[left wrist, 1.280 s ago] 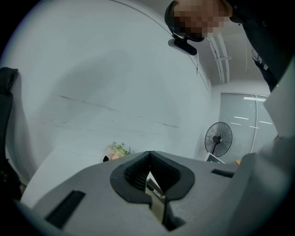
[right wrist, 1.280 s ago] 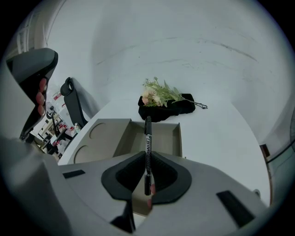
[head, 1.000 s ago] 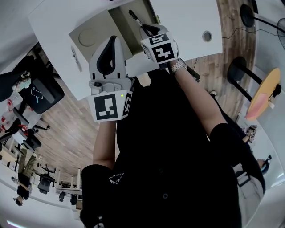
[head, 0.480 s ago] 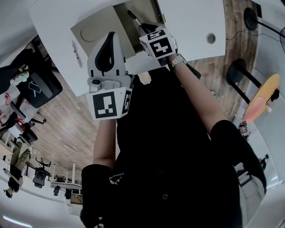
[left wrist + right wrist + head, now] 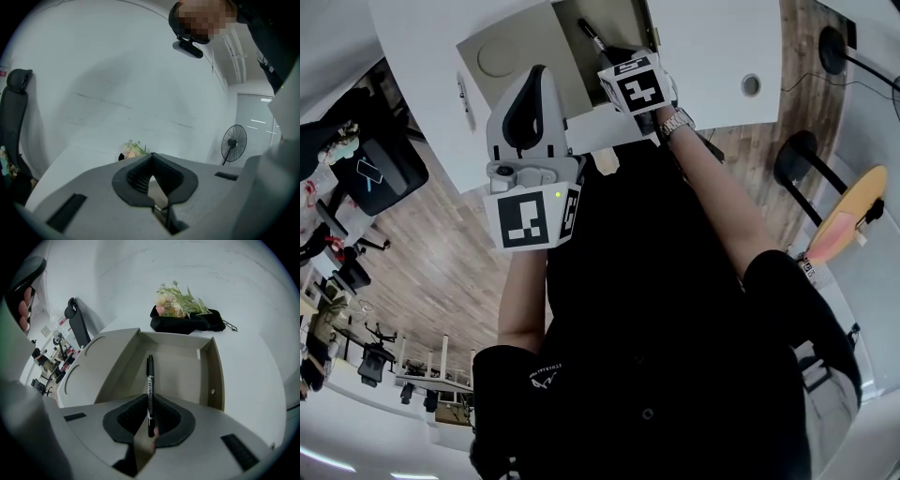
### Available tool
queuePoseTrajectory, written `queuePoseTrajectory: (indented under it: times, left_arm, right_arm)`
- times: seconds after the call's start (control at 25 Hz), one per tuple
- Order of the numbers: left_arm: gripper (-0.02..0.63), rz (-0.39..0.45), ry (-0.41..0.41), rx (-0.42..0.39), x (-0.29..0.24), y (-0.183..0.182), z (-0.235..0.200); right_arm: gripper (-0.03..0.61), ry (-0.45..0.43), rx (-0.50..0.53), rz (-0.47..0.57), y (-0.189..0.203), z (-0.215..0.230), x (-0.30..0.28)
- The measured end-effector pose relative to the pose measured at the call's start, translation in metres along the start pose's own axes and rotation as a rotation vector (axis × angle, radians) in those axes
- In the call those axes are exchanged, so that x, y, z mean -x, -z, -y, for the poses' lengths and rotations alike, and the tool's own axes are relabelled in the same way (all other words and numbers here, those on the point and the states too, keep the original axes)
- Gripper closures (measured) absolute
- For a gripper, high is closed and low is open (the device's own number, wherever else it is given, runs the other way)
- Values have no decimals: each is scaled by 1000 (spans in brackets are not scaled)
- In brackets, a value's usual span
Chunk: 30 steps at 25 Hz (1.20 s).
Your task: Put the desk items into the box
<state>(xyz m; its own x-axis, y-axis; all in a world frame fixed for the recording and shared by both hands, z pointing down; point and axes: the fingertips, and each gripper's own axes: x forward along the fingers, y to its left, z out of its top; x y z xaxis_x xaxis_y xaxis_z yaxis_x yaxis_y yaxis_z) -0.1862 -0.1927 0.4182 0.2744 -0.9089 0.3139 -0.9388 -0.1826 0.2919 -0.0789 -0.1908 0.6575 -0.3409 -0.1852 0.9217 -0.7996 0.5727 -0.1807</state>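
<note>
My right gripper point(image 5: 150, 422) is shut on a black marker point(image 5: 149, 390), which sticks out forward past the jaws. The marker's tip hangs over the open beige box point(image 5: 216, 376), above its bare floor. In the head view the same marker point(image 5: 592, 36) points into the box point(image 5: 623, 17) from my right gripper point(image 5: 614, 58) at the box's near edge. My left gripper point(image 5: 532, 84) is raised beside the box's flap and aims up at a white wall. Its jaws point(image 5: 157, 190) meet with nothing between them.
The box stands on a white desk point(image 5: 703, 47) with a round cable hole point(image 5: 751, 84). A black tray of flowers point(image 5: 187, 315) lies just behind the box. An office chair point(image 5: 77, 322) stands to the left. A standing fan point(image 5: 233, 143) shows far off.
My right gripper has carried the marker a little further over the box. The left gripper has stayed raised in about the same place.
</note>
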Motion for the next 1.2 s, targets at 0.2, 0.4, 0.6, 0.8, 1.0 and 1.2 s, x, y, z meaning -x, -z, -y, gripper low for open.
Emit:
queuePoseTrajectory:
  times: [0.2, 0.4, 0.6, 0.8, 1.0, 1.2]
  left_arm:
    - [606, 10, -11, 2, 4, -1, -4]
    - [606, 16, -10, -5, 9, -4, -1]
    - [606, 25, -4, -16, 15, -4, 6]
    - [606, 40, 11, -32, 22, -9, 21]
    - [606, 52, 23, -51, 31, -10, 34]
    - [606, 55, 28, -64, 39, -9, 48]
  right_arm:
    - [495, -14, -4, -2, -1, -5, -1]
    - [476, 3, -16, 22, -3, -4, 7]
    - [549, 39, -50, 112, -12, 4, 25]
    - [580, 38, -53, 156, -12, 6, 43]
    - [580, 23, -59, 183, -6, 4, 64]
    - [580, 17, -79, 223, 0, 5, 91]
